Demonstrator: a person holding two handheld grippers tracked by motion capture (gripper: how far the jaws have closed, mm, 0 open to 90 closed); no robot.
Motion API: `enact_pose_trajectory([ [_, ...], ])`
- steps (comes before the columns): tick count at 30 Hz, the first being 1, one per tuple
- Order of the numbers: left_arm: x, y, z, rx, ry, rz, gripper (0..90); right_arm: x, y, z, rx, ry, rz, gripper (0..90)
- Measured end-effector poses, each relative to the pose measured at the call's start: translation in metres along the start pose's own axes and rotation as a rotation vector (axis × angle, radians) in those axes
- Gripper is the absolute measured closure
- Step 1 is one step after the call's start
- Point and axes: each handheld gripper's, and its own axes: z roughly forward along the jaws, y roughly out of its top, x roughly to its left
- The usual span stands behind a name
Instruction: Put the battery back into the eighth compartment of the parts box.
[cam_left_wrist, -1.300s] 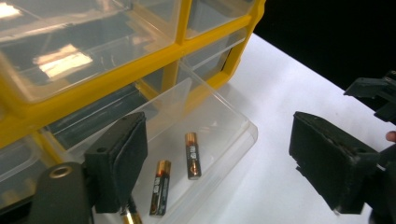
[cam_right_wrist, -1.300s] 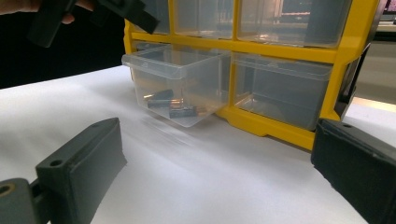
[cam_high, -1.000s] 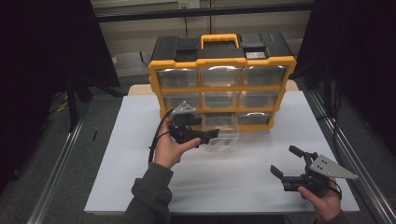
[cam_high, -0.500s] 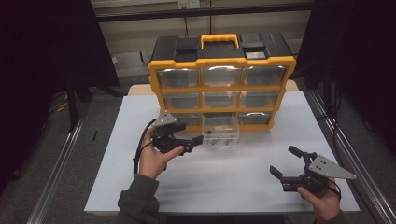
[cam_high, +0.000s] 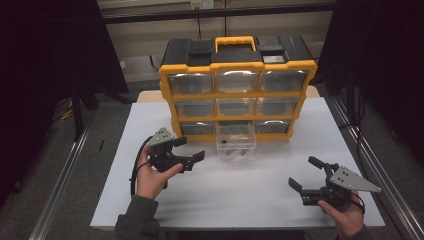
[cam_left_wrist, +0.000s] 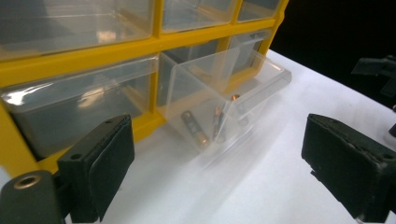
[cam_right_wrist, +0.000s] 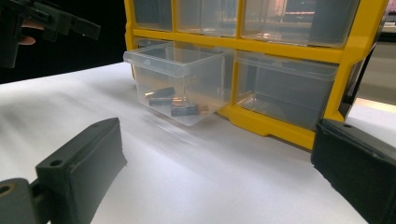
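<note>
Both fingers of left gripper (cam_high: 192, 149) have opened, backed from drawer (cam_high: 236, 146)

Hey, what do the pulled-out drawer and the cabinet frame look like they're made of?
Pulled-out drawer: clear, glossy plastic by the look; the small batteries inside show through its walls. Cabinet frame: opaque yellow moulded plastic, probably, with a smooth, slightly shiny face and a black top.

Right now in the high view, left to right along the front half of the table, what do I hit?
Left hand-held gripper, jaws open with nothing between them → pulled-out clear drawer holding small batteries → right hand-held gripper, jaws open and also empty. All sit over the white table, in front of the yellow organizer.
</note>
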Motion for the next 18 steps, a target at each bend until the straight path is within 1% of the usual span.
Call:
enact_pose_trajectory([
  [1, 0.000, -0.002, -0.001, -0.005, 0.007, -0.004, 9.3, 0.000, 0.000, 0.000, 0.000, 0.000, 0.000, 2.1],
  [2, 0.001, -0.004, -0.002, -0.007, 0.010, 0.000, 9.2, -0.001, 0.000, 0.000, 0.004, 0.005, -0.010, 2.0],
  [5, 0.004, -0.009, -0.007, -0.009, 0.024, 0.002, 8.9, -0.001, 0.000, 0.000, 0.003, 0.004, -0.009, 2.0],
  [6, 0.004, -0.011, -0.009, -0.015, 0.046, 0.003, 8.8, -0.001, 0.000, -0.001, 0.004, 0.004, -0.010, 2.0],
  [7, 0.006, -0.013, -0.011, -0.025, 0.023, -0.006, 8.8, -0.001, 0.000, -0.001, 0.004, 0.004, -0.010, 2.0],
  [8, 0.006, -0.014, -0.013, -0.021, 0.048, 0.002, 8.8, -0.001, 0.000, -0.001, 0.003, 0.004, -0.010, 2.0],
  [9, 0.008, -0.016, -0.014, -0.028, 0.027, -0.001, 8.8, 0.000, 0.000, 0.000, 0.004, 0.002, -0.008, 2.0],
  [10, 0.008, -0.017, -0.016, -0.023, 0.062, -0.002, 8.7, 0.000, 0.000, 0.000, 0.005, 0.004, -0.010, 2.0],
  [11, 0.010, -0.019, -0.017, -0.021, 0.042, 0.002, 8.7, 0.000, 0.000, 0.000, 0.005, 0.004, -0.010, 2.0],
  [14, 0.012, -0.023, -0.022, -0.028, 0.046, 0.007, 8.7, 0.000, 0.000, 0.000, 0.004, 0.005, -0.011, 2.1],
  [15, 0.012, -0.024, -0.024, -0.030, 0.076, 0.001, 8.5, 0.000, 0.000, 0.000, 0.006, 0.005, -0.010, 2.1],
  [16, 0.014, -0.026, -0.025, -0.033, 0.050, -0.002, 7.8, 0.000, 0.000, 0.000, 0.008, 0.005, -0.008, 2.0],
  [17, 0.014, -0.027, -0.027, -0.036, 0.079, -0.006, 7.8, 0.000, 0.000, 0.000, 0.008, 0.005, -0.008, 2.0],
  [18, 0.015, -0.030, -0.030, -0.041, 0.089, -0.007, 7.7, 0.000, 0.000, 0.000, 0.007, 0.004, -0.010, 2.1],
])
